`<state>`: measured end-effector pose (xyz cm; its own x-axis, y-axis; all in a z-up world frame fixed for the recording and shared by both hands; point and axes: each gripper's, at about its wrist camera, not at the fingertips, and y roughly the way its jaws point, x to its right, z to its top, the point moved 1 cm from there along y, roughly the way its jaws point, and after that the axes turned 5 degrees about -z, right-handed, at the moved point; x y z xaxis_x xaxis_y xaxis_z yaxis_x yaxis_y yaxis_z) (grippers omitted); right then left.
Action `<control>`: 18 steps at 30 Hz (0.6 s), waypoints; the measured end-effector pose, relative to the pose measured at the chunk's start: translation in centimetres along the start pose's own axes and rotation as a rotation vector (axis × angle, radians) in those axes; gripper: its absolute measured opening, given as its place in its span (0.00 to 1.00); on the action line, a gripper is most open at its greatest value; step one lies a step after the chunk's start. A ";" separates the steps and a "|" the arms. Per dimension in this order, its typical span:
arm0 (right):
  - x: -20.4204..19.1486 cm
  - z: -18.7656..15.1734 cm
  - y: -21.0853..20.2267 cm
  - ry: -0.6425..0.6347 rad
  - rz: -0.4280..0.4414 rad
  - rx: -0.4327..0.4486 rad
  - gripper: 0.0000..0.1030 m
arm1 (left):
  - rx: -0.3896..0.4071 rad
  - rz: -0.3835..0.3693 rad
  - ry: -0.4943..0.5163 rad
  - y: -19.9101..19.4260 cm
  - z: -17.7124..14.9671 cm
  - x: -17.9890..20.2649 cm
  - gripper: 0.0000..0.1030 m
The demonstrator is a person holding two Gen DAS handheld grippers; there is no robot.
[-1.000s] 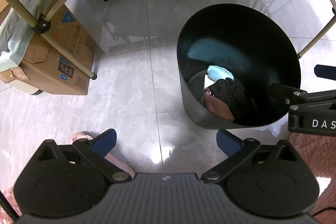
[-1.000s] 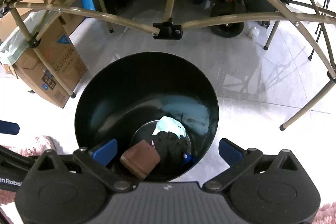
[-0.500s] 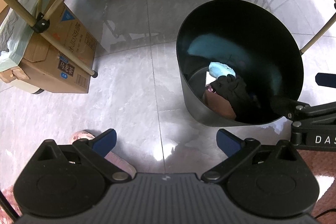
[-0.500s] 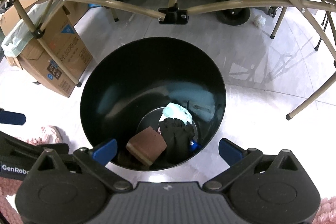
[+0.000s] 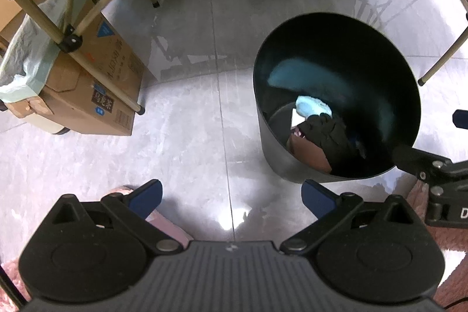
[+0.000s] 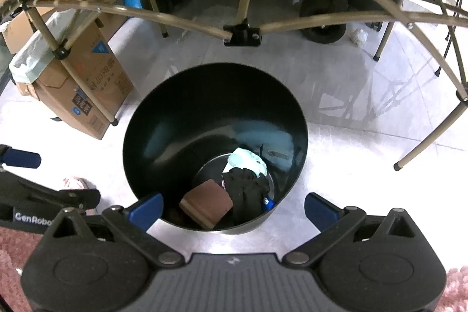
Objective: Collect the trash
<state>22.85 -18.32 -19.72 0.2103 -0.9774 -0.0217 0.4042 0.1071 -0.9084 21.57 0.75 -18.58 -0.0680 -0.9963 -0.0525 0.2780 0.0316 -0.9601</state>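
The black bin [image 6: 215, 148] stands on the pale tiled floor [image 5: 181, 142] just beyond the right gripper [image 6: 233, 209], whose jaws are spread wide with nothing between them; its near rim sits between the two blue fingertips [image 6: 146, 208]. Inside at the bottom lie a brown block [image 6: 206, 205], a black glove [image 6: 248, 192] and a light blue crumpled wad [image 6: 248, 161] (all touching one another). The left gripper [image 5: 231, 199], jaws likewise spread and holding nothing, hangs over bare floor, with the bin far and to its right. A cardboard box [image 5: 84, 89] stands well left of the bin, with open tile between them. Tan frame poles [image 6: 307, 19] arch over the far side, and pink rug [image 5: 447, 239] lies near right.
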 end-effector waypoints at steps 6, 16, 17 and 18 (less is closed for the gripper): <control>0.5 -0.3 -2.3 0.004 -0.004 0.028 1.00 | 0.050 0.003 -0.011 -2.2 -0.1 -0.1 1.00; 1.2 0.0 -7.7 0.008 0.011 0.169 1.00 | 0.166 -0.004 0.000 -7.0 -0.2 0.4 1.00; 1.2 0.2 -8.2 0.008 0.014 0.186 1.00 | 0.184 -0.005 -0.003 -7.6 -0.1 0.3 1.00; 1.3 0.3 -8.9 0.008 0.017 0.203 1.00 | 0.202 -0.005 -0.005 -8.3 0.0 0.3 1.00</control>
<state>19.84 -20.47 -11.55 0.2114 -0.9766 -0.0403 0.5718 0.1570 -0.8052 19.24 0.16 -10.63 -0.0646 -0.9968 -0.0462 0.4643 0.0110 -0.8856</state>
